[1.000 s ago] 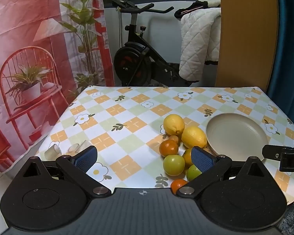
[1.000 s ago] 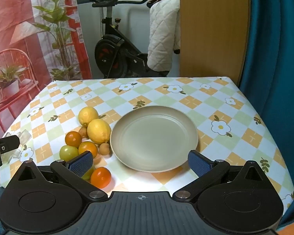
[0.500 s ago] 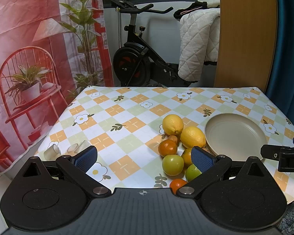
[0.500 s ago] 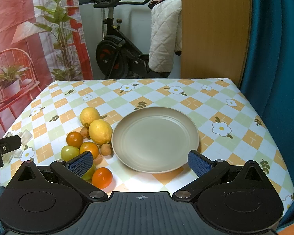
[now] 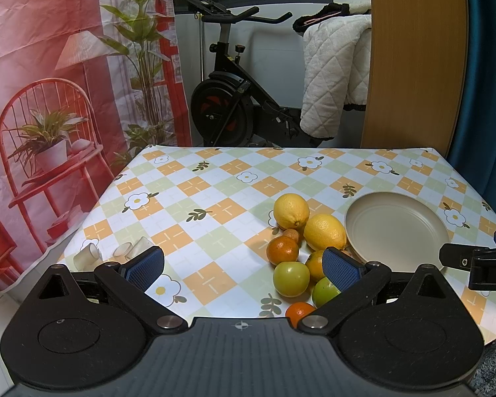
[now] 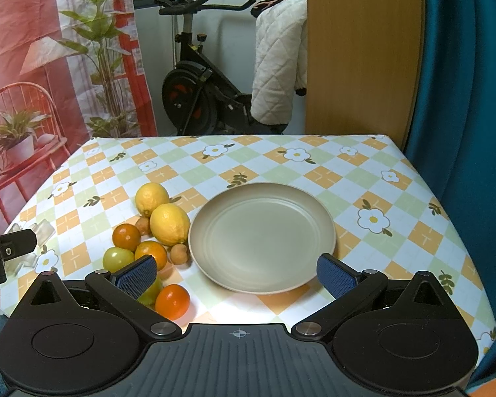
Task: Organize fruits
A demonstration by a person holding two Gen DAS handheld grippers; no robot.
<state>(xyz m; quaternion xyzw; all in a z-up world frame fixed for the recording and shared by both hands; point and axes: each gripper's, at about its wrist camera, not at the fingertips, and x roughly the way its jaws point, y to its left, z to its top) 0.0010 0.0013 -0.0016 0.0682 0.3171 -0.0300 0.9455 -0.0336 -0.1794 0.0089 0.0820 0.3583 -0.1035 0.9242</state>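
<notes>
Beige round ceramic plate (image 6: 261,235) is sitting bare on the checked floral tablecloth (image 6: 281,162). Just left of it, touching its rim, two yellow lemons (image 6: 169,224) are lying with small oranges (image 6: 126,236), green round fruits (image 5: 291,278) and two small brown fruits (image 6: 179,254) in one cluster. Left gripper (image 5: 243,266) is hovering with jaws spread wide, holding nothing. Right gripper (image 6: 238,274) is likewise standing wide open, empty, facing the plate.

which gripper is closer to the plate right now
Right. The right gripper hangs open just in front of the plate, its fingertips level with the near rim. The left gripper is off to the plate's left, facing the fruit pile.
</notes>
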